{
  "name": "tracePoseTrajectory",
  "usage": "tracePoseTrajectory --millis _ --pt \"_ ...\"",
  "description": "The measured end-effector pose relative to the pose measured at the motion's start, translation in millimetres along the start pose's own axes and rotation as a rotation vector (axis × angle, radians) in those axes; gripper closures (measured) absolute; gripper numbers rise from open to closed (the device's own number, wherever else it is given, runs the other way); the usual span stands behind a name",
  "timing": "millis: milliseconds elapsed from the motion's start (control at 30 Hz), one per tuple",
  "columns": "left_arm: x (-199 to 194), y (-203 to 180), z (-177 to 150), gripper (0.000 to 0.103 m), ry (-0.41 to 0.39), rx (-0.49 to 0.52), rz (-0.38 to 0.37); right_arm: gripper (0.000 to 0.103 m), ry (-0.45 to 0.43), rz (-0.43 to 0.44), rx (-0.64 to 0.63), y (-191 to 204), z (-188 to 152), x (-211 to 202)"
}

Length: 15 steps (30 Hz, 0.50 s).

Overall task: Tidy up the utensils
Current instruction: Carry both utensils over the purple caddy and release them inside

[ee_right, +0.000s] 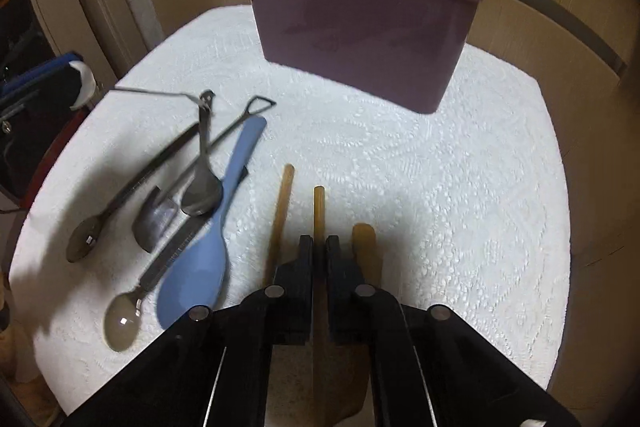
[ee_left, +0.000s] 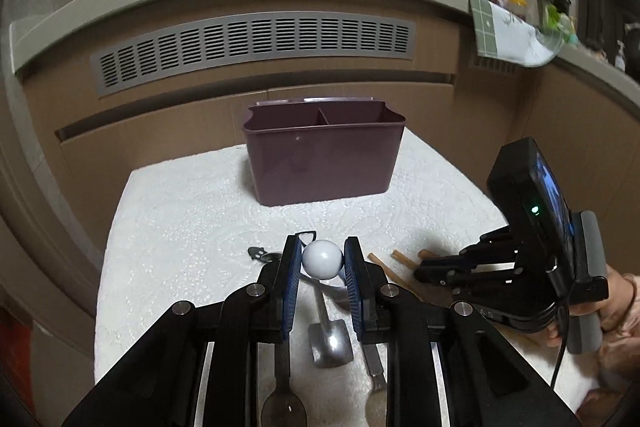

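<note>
Left wrist view shows the left claw [ee_left: 322, 259] squeezing a round white ball [ee_left: 322, 259] at 6 o'clock below the purple plastic bin [ee_left: 320, 163], while the right claw [ee_right: 319, 247] pinches a thin wooden stick [ee_right: 319, 211] on the white bumpy cloth [ee_right: 440, 187].

Dim room; overhead light glares on the white desk [ee_right: 400, 167], hard shadows, fisheye-bent dark edges, slight blur.
</note>
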<state>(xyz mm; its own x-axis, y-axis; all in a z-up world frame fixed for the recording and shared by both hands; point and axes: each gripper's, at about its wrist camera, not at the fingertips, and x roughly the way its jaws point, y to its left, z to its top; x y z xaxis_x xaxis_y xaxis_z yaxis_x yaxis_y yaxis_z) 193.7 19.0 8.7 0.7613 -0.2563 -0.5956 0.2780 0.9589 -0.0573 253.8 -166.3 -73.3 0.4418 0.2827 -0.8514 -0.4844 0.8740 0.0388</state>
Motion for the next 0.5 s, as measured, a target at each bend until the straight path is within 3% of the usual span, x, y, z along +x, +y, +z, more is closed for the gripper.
tracePoseTrajectory --millis 200,500 --pt "-17.0 1.9 8.6 0.080 -0.031 -0.014 -0.018 0.098 -0.194 0.043 0.066 -8.1 6.4 -66.0" --pt "-38.4 10.2 42.0 0.080 -0.079 -0.056 -0.077 0.098 -0.378 0.044 0.093 -13.1 27.0 -118.3"
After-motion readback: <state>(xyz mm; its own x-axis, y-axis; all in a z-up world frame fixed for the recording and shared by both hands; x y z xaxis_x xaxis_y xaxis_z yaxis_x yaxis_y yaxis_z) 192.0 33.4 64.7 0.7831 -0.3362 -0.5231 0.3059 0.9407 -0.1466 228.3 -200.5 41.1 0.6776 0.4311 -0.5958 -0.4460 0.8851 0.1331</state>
